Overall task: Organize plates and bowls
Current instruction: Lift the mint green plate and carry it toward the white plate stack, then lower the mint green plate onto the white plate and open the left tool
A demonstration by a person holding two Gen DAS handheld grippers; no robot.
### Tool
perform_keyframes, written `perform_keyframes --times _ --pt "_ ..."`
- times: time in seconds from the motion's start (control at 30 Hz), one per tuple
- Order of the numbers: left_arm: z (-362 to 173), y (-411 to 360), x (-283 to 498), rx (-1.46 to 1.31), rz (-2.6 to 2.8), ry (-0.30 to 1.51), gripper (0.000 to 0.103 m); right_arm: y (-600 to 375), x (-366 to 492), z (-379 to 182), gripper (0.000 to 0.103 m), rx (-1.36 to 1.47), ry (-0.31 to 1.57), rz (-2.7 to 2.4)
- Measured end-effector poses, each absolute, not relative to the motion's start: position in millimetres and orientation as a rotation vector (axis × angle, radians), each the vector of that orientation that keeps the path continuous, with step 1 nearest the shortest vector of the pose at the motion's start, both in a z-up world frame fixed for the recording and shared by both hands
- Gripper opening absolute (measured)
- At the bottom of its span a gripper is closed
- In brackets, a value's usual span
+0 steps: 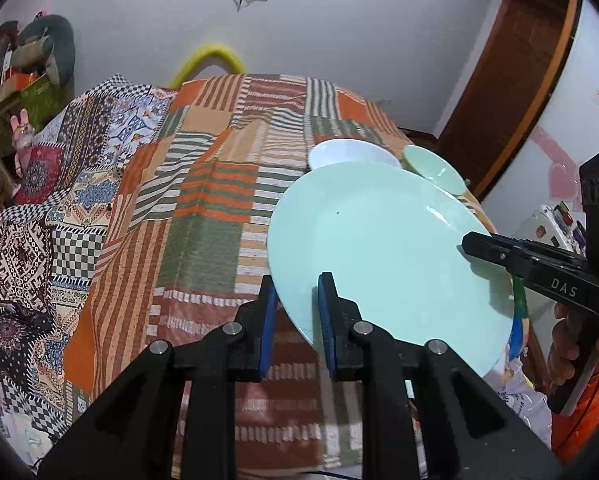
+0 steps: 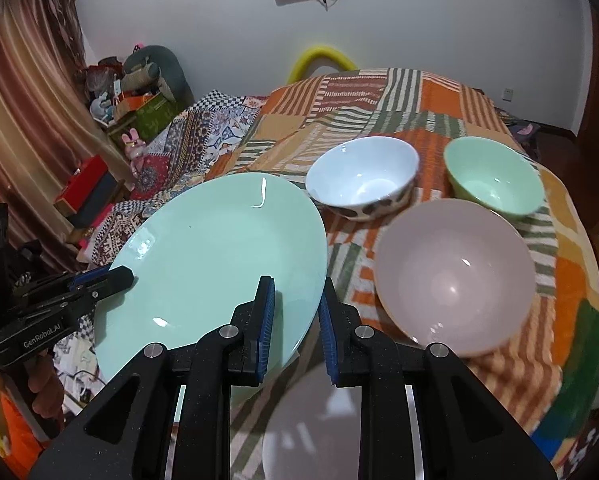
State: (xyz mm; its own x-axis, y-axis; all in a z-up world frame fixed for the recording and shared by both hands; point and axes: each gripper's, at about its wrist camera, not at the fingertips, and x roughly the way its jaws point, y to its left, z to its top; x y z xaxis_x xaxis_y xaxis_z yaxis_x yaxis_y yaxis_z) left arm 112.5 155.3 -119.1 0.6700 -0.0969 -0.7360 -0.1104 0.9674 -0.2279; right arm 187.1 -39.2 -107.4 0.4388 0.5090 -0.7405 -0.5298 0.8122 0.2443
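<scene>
A large mint-green plate [image 1: 379,248] hangs tilted above the cloth-covered table, held from two sides. My left gripper [image 1: 297,292] is shut on its near-left rim, blue pads on either face. My right gripper [image 2: 297,292] is shut on the opposite rim of the same plate [image 2: 219,260]. Each gripper shows in the other's view: the right [image 1: 475,246] at the plate's right edge, the left [image 2: 121,278] at its left edge. Behind the plate stand a white bowl with dark spots [image 2: 361,178], a green bowl [image 2: 495,176] and a pink bowl [image 2: 455,276].
A pale plate [image 2: 311,420] lies blurred under my right gripper. The patchwork cloth [image 1: 203,208] covers the table, with a yellow chair back [image 1: 209,60] at its far end. Cluttered shelves [image 2: 131,100] stand far left, a wooden door [image 1: 511,80] on the right. A hand in an orange sleeve [image 1: 571,356] grips the right handle.
</scene>
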Motion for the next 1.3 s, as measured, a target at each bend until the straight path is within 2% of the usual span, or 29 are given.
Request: perform_keyframes --times 0.57,1.3 --pt "-108 90 84 -0.228 -0.078 0.845 0.020 -104 152 -100 0.020 0.030 0.868 0.601" --pt "-157 29 100 -0.159 -0.122 1.010 0.020 -164 125 -146 0.020 0.119 0.969 0.519"
